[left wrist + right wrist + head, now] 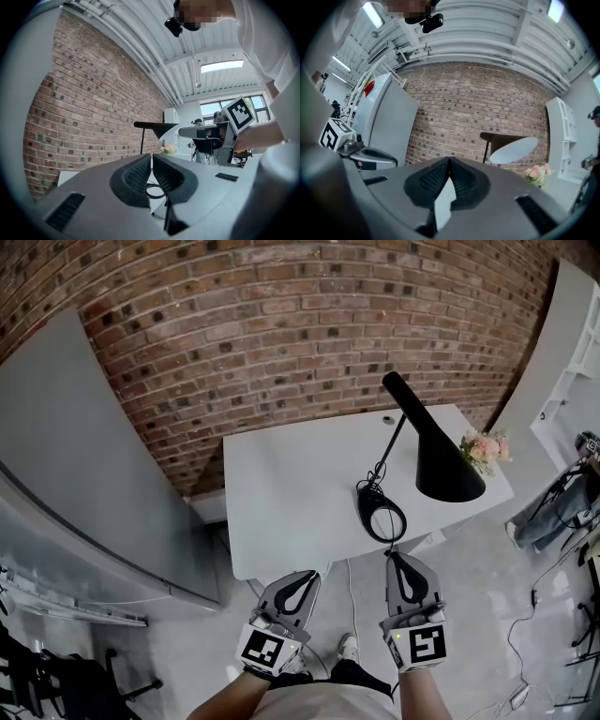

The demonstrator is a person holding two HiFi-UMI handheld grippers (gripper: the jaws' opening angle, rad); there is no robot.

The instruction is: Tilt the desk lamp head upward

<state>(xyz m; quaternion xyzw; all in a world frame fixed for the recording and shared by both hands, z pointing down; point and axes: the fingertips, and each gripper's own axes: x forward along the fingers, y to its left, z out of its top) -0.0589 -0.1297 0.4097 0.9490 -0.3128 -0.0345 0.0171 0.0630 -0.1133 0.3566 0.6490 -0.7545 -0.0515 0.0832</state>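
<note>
I have both grippers held low in front of me, short of the near edge of the white desk (pixel 281 493), because nothing has been reached for yet. The left gripper (pixel 302 576) has its jaws drawn together on nothing, and the right gripper (pixel 394 559) is the same, pads meeting at the tips with only air behind them. The black desk lamp sits toward the desk's right side. Its ring base (pixel 381 512) is close to the near edge, a thin stem leans up and back, and the cone-shaped lamp head (pixel 436 451) opens down toward the desktop. A small bunch of pink flowers (pixel 483 448) stands just beside the head. The right gripper is nearer the lamp, so I judge it the natural one to lift the cone, with the left steadying the base.
</note>
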